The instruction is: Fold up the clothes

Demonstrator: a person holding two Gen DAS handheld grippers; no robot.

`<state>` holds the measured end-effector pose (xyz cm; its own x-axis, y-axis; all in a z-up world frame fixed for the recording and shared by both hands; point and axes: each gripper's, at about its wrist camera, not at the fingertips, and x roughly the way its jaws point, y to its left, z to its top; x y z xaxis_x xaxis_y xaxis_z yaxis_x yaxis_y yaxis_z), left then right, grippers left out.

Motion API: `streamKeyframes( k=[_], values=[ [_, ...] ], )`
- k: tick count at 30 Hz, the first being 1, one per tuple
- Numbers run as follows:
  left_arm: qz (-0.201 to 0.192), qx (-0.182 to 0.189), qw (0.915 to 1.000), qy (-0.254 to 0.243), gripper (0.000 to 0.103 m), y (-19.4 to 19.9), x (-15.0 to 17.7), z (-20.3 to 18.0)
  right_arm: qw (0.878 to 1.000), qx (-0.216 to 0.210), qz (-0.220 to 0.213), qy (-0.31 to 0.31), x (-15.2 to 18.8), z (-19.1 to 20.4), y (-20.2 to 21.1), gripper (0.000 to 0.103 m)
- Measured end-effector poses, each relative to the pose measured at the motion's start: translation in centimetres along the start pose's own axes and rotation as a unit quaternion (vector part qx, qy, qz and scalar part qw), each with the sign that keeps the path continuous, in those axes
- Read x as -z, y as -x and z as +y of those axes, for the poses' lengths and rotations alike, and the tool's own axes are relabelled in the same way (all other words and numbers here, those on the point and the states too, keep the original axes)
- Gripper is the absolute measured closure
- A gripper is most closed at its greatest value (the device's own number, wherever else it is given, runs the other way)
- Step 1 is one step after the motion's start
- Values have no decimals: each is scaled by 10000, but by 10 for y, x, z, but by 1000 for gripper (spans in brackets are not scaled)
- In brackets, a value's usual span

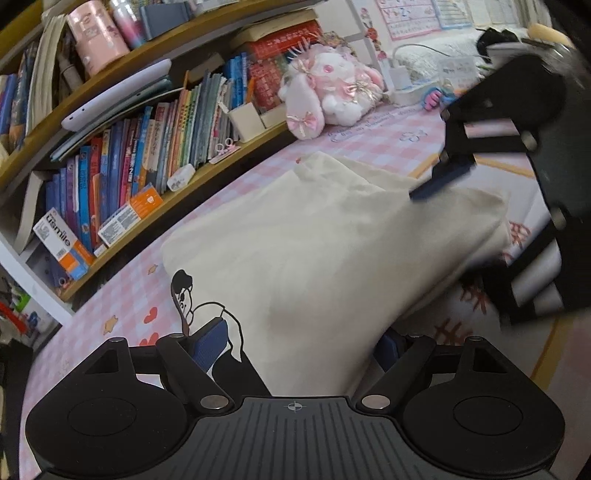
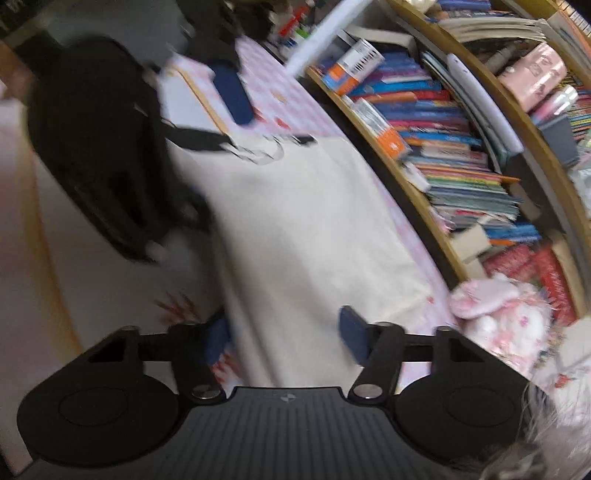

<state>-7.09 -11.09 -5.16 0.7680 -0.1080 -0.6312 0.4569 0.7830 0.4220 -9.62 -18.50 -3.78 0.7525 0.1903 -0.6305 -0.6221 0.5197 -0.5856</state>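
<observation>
A cream garment [image 1: 314,236] with a black cartoon print [image 1: 207,314] lies spread on the pink checked table cover [image 1: 122,295]. My left gripper [image 1: 299,345] is open, its blue pads wide apart, and the near end of the cloth lies between them. In the right wrist view the same cloth [image 2: 303,229] runs away from my right gripper [image 2: 286,336], which is also open and straddles the opposite end. Each gripper appears blurred in the other's view: the right gripper [image 1: 469,232] over the far edge, the left gripper [image 2: 218,147] by the print.
A curved wooden bookshelf [image 1: 155,147] packed with books runs along one side of the table. A pink and white plush rabbit [image 1: 328,88] sits at the table's end, near a white box [image 1: 245,120]. Posters [image 1: 417,14] hang on the far wall.
</observation>
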Motion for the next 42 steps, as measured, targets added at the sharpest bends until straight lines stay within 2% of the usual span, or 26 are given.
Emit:
streamKeyframes(
  k=[3,7,13,16,18,20,22,24,25,26,27,28,32,37,42],
  values=[
    [126,-89,9996,-251,19,-1,8,-2,9996,215,157,63,7,-6,-3,51],
    [238,-237,9989,-320,19,2,19,5,9987,359,201,314,16,-6,0,51],
    [100,-496,9941,-956,20,11,32,6,9976,507,125,461,22,0,2,52],
    [-72,-579,9882,-1413,30,15,37,-2,9961,563,65,671,24,6,3,57],
    [-180,-586,9843,-1655,47,19,40,-8,9945,635,25,836,26,11,3,58],
    [-248,-588,9805,-1860,57,20,42,-13,9931,692,-29,948,28,13,5,58],
    [-302,-607,9764,-2049,62,21,44,-17,9924,718,-97,994,28,14,7,59],
    [-320,-631,9739,-2159,71,22,45,-21,9917,744,-164,1040,29,14,9,65],
    [-305,-625,9731,-2195,74,22,44,-21,9913,757,-197,1063,29,14,10,69],
    [-255,-577,9738,-2187,81,23,43,-21,9908,769,-231,1086,30,14,11,80],
    [-203,-528,9744,-2178,90,23,43,-22,9904,782,-265,1109,30,14,12,86],
    [-86,-441,9752,-2166,93,22,42,-21,9913,711,-257,1081,30,13,12,87],
    [170,-329,9765,-2122,96,20,40,-21,9952,360,-180,892,27,5,10,89],
    [227,-421,9822,-1815,97,38,34,-24,9969,91,-231,753,23,0,21,90],
    [325,-286,9871,-1539,97,66,33,-34,9966,-327,-189,736,24,-1,41,90]
  ],
)
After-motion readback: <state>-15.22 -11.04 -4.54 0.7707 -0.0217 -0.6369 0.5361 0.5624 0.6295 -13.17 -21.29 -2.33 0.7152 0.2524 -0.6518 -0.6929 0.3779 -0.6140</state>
